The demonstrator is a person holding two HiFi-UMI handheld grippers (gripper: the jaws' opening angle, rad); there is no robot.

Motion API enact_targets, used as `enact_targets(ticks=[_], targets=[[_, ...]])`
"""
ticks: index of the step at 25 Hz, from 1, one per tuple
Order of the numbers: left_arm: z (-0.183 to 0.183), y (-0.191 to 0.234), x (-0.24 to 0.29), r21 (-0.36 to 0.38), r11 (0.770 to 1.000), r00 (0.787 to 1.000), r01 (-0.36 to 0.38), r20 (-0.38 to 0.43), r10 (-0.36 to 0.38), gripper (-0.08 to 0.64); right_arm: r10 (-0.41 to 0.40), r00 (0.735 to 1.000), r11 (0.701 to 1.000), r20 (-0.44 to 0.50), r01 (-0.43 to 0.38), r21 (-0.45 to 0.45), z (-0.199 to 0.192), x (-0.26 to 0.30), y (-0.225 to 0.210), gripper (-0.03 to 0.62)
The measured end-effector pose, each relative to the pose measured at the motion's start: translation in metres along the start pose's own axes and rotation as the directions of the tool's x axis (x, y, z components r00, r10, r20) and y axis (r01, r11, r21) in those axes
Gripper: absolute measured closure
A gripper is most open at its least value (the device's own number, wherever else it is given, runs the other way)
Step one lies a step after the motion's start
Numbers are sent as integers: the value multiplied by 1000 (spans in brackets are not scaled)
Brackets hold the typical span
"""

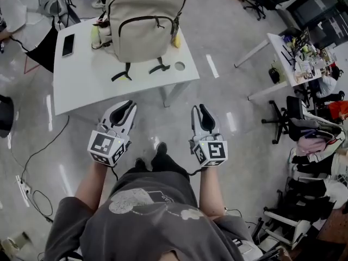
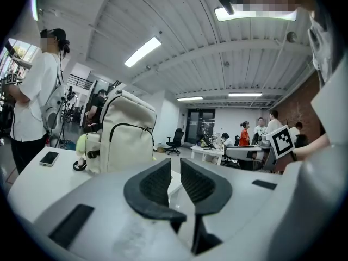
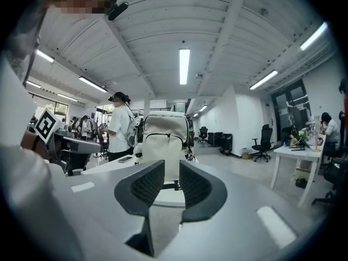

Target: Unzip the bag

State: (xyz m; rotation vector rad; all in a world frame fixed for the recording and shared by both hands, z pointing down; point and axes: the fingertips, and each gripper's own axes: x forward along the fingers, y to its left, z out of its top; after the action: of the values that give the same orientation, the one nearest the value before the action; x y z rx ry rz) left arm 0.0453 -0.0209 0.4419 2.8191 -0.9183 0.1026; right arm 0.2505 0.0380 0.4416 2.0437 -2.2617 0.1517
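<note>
A cream backpack (image 1: 145, 20) stands upright on the white table (image 1: 81, 88), its front pocket outlined by a dark zipper. It also shows in the left gripper view as the backpack (image 2: 128, 132) and in the right gripper view as the backpack (image 3: 163, 140). My left gripper (image 1: 126, 106) and right gripper (image 1: 200, 110) hover side by side in front of the table's near edge, well short of the bag. Both are open with nothing between their jaws, the left gripper (image 2: 175, 167) with the narrower gap and the right gripper (image 3: 171, 170) with the wider one.
A black phone (image 1: 68, 44) lies on the table left of the bag, and a yellow-green item (image 1: 95, 34) hangs at the bag's left side. A person in white stands at the table's far left. A cluttered desk (image 1: 283, 50) and office chairs (image 1: 288, 118) are to the right.
</note>
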Motion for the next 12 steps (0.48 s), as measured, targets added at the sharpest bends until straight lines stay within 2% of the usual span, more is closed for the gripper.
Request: enact_targets(ticks=[4,8,12], targets=[[-18,-4,-9,-13,1000,1000,-1,-22,0,503,-15,1000,1000,1,15,15,-5,-14,1,509],[-26,-10,-26,-13,1000,1000,-18,-15,18,503,-2,1000,1000,-13,3,30,-18,-21,6,510],[-29,-14,-48,-30,998,998,-55,-14,55,508,27,1000,999,13,-27,25,-12,-32,21,512]])
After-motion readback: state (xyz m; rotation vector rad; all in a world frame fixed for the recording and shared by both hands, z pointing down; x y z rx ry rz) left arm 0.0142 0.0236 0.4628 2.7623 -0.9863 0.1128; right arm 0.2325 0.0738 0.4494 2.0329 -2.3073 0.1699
